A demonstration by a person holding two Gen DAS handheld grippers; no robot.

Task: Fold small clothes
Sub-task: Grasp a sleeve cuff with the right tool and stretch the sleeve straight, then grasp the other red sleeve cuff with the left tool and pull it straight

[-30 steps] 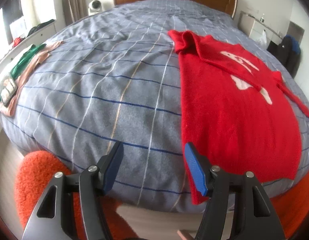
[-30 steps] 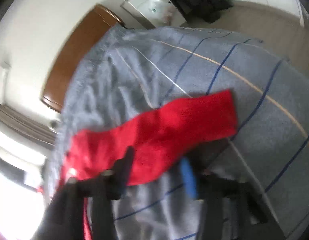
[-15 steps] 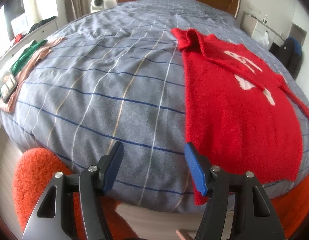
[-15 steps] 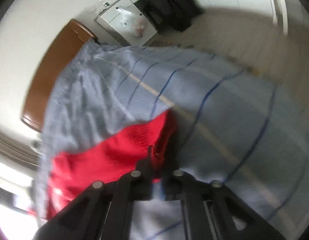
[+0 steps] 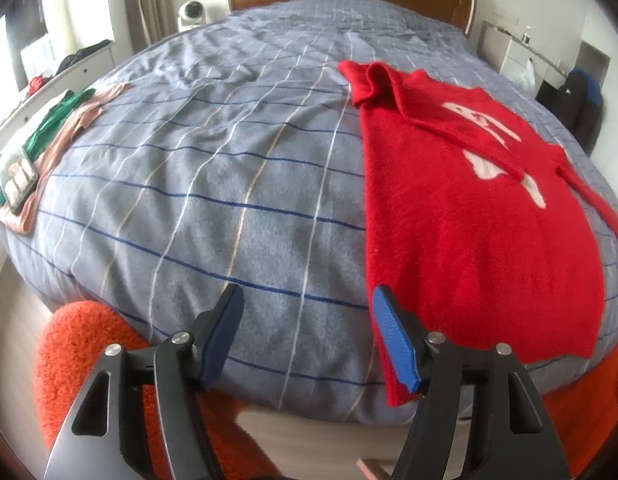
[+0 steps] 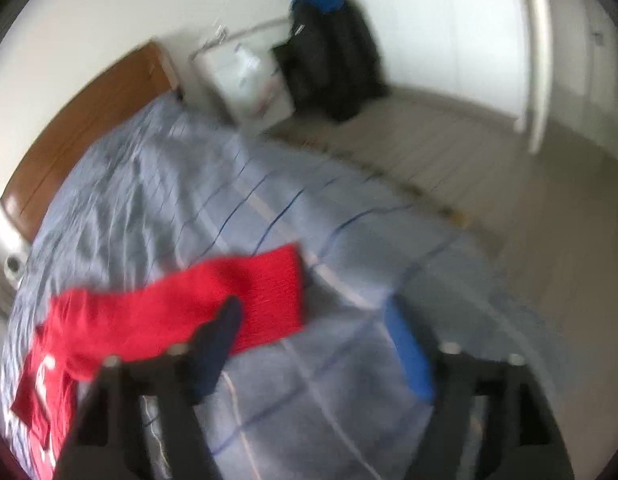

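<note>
The fuzzy red knit sweater point(image 5: 469, 216) lay flat on the grey checked bedspread point(image 5: 229, 200). Left gripper point(image 5: 309, 336) and right gripper point(image 6: 313, 348) both stood wide, empty. Risk: the overhanging hem could slide the sweater off.

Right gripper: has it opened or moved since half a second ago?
Yes. The right gripper was shut at the red sweater's sleeve end; now it is open and drawn back, with more floor showing beyond the bed.
</note>
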